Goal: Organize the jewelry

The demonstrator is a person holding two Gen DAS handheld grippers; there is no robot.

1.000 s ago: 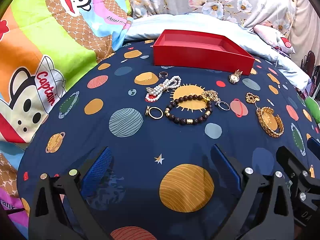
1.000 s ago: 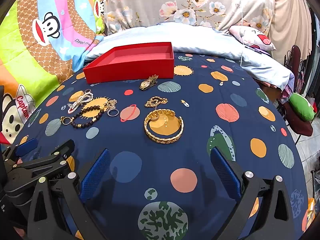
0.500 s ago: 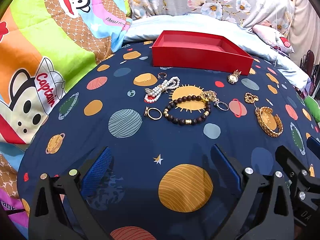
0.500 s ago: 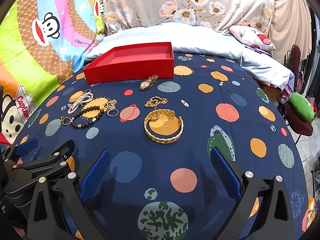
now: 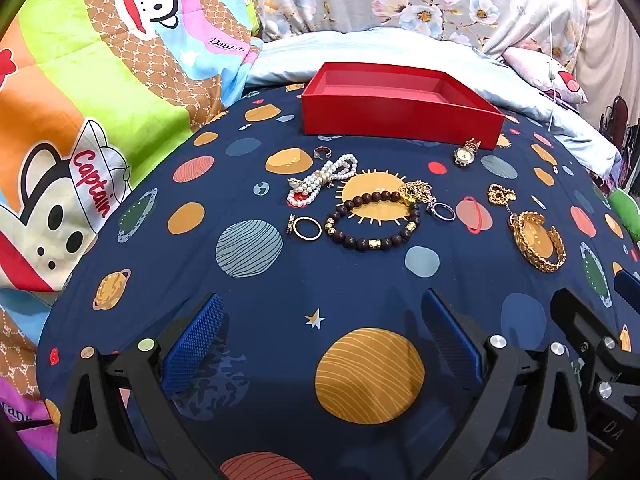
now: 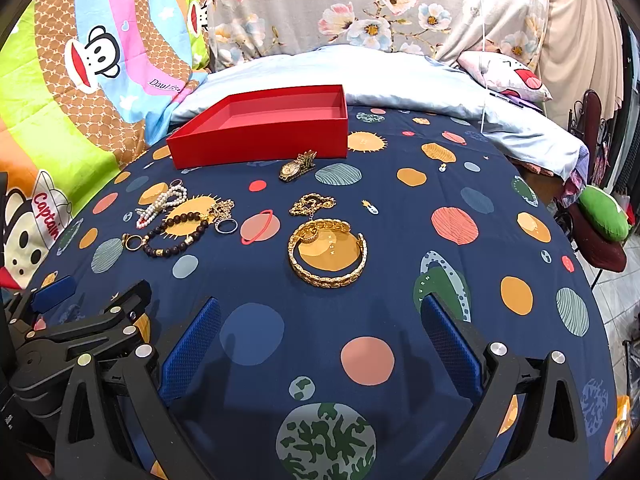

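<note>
The bedsheet (image 5: 280, 280) is matt printed cloth. The red box (image 5: 396, 114) looks like smooth matt card. The chain bracelet (image 6: 326, 258) is shiny gold metal, the bead bracelet (image 5: 372, 220) glossy dark beads, the pearl string (image 5: 320, 180) lustrous white. The fingers (image 6: 192, 348) carry rough, textured blue pads on matt black plastic.

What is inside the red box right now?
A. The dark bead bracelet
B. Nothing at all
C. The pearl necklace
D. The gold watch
B. The red box shows only its bare red floor, while the pearl necklace, the gold watch and the dark bead bracelet all lie outside it on the blue planet cloth.
</note>
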